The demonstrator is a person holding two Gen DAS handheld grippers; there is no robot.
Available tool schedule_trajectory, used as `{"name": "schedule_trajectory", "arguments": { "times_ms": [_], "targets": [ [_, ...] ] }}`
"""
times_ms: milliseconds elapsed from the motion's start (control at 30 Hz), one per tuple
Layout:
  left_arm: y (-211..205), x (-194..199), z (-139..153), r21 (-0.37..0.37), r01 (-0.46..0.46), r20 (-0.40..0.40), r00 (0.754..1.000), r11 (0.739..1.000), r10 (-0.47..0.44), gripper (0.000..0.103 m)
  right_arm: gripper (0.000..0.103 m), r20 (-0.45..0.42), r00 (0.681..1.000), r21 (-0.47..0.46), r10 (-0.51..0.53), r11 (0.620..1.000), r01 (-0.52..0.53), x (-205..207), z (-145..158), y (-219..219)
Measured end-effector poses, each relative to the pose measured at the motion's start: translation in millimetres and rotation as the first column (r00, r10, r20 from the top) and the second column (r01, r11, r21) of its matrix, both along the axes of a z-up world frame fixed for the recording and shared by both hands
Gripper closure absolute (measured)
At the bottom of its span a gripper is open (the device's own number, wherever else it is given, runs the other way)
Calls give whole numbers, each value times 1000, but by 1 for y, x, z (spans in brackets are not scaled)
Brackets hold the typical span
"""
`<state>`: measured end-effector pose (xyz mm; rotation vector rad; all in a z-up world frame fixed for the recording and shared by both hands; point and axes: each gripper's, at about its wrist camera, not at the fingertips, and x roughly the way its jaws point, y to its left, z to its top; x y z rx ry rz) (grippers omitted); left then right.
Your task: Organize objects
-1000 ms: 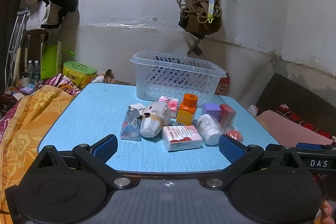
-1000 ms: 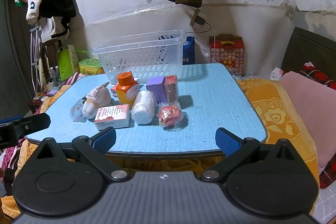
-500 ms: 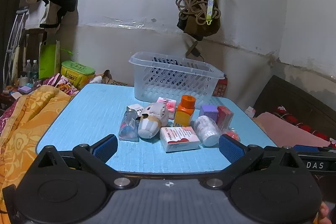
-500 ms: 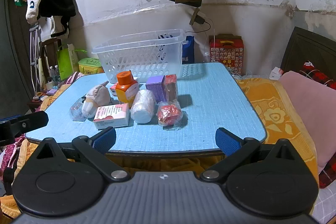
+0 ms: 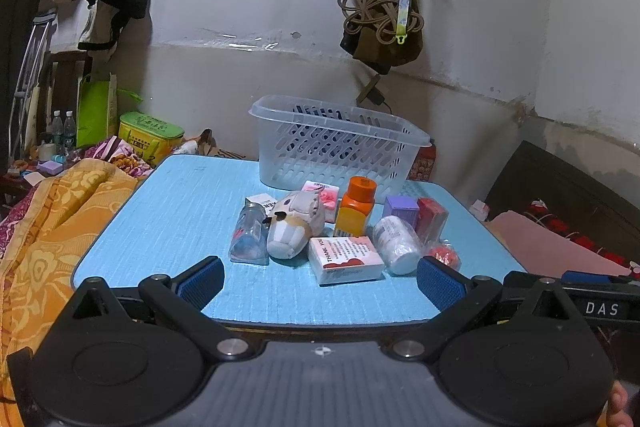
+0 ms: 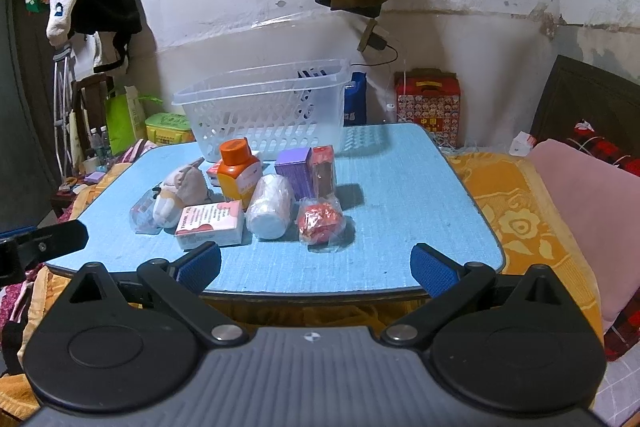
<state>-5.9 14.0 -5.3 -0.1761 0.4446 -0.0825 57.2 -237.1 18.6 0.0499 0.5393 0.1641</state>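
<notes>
We hold both grippers' fingers wide, gripping nothing: left gripper (image 5: 320, 277), right gripper (image 6: 316, 265). The clutter sits before the basket (image 5: 336, 147) on the desk (image 5: 180, 203).

You cannot see the pink box (image 5: 322, 194) whole: the plush toy (image 5: 295, 223) covers its 9 o'clock half. Print on the white carton (image 6: 211, 225) stays unreadable.
</notes>
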Motion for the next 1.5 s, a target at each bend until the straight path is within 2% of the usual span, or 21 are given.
{"name": "schedule_trajectory", "arguments": {
  "times_ms": [100, 233, 367, 533, 767, 867, 1033, 1133, 1233, 1300, 1367, 1500],
  "targets": [
    [2, 3, -1, -8, 3, -25, 1000, 1000, -3, 0, 0, 10, 1000, 3, -15, 1000, 15, 0, 0, 2],
    [1, 7, 0, 22, 33, -56, 998, 999, -32, 0, 0, 60, 998, 4, -25, 1000, 25, -2, -1, 5],
    [-2, 10, 1, 59, 70, -67, 996, 996, -66, 0, 0, 46, 999, -37, -29, 999, 30, 4, -5, 12],
    [-4, 14, 6, 110, 73, -40, 997, 991, -69, 0, 0, 36, 999, -106, -25, 994, 29, 14, -9, 22],
    [-1, 20, 10, 127, 86, -30, 996, 988, -82, 0, 0, 87, 996, -34, 13, 999, -10, 13, -3, 12],
    [5, 20, 12, 124, 72, -7, 997, 990, -72, 0, 0, 129, 988, -14, 86, 996, -85, 13, -7, 3],
    [29, 36, 15, 146, 21, 19, 1000, 989, -24, 0, 0, 38, 992, -11, 117, 993, -117, 44, -10, -5],
    [49, 62, 3, 169, -38, -23, 999, 985, 42, 0, 0, 5, 993, -16, 114, 993, -114, 67, -16, -8],
    [66, 97, -16, 124, -32, -146, 988, 992, 50, 0, 0, -17, 989, 19, 145, 989, -145, 82, -26, -9],
    [69, 111, -26, 107, 8, -156, 988, 994, 9, 0, 0, -34, 985, 31, 168, 985, -167, 89, -35, -6],
    [67, 121, -35, 115, 17, -159, 987, 993, 2, 0, 7, -39, 982, 34, 185, 982, -184, 92, -42, -6],
    [69, 140, -60, 116, 28, -182, 983, 993, -6, 12, 14, -35, 986, -9, 165, 986, -165, 95, -53, -6]
  ]
}}
